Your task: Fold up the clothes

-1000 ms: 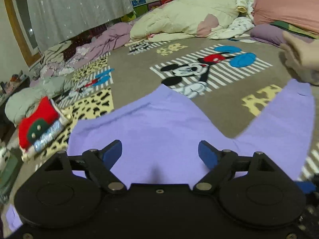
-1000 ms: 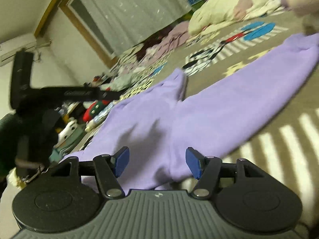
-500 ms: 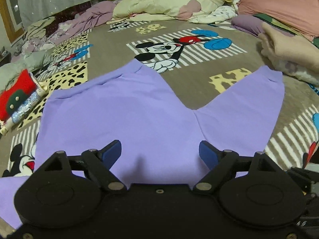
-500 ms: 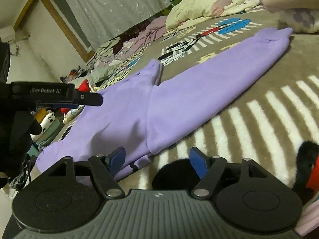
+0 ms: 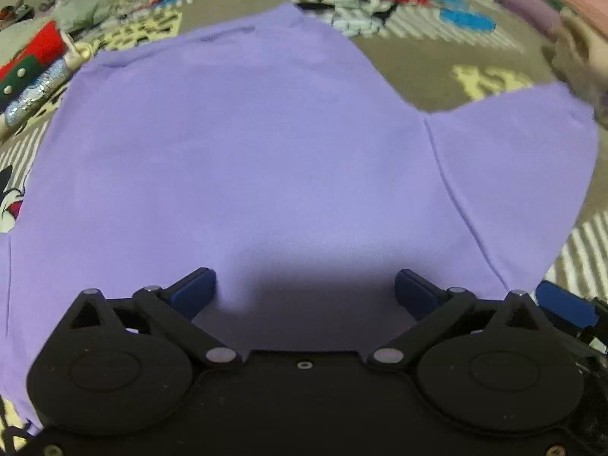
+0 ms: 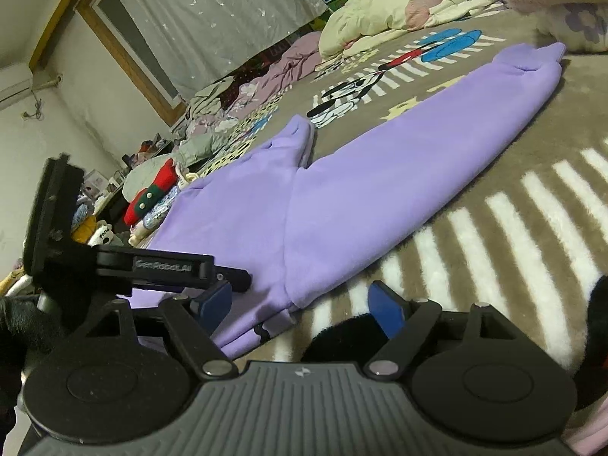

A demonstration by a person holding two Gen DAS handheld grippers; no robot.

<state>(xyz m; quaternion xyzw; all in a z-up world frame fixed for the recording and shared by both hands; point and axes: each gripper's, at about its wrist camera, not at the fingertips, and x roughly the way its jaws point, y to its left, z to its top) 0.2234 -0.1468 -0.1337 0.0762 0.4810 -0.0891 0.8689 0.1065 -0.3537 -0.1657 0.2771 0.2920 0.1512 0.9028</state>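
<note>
Bedroom clutter rings a brown cartoon-print blanket that serves as the folding surface. Between the 2 blue fingers of the left gripper, spread wide and holding nothing, lies the body of a purple sweatshirt, spread flat with the gripper's shadow on it. Beyond the right-hand finger, 1 sleeve angles out toward the far right; past the left-hand finger, a red and green plush item sits at the blanket's edge. This view is blurred at the far side.

The right gripper also stands wide open and empty, low over the blanket. The sweatshirt's near corner lies between its fingers, closer to the left-hand finger; whether it touches is unclear. Ahead, the sleeve stretches away to the far right. Left of the fingers, the left gripper's black body hovers over the garment. Farther off, a cream quilt and a curtain stand.
</note>
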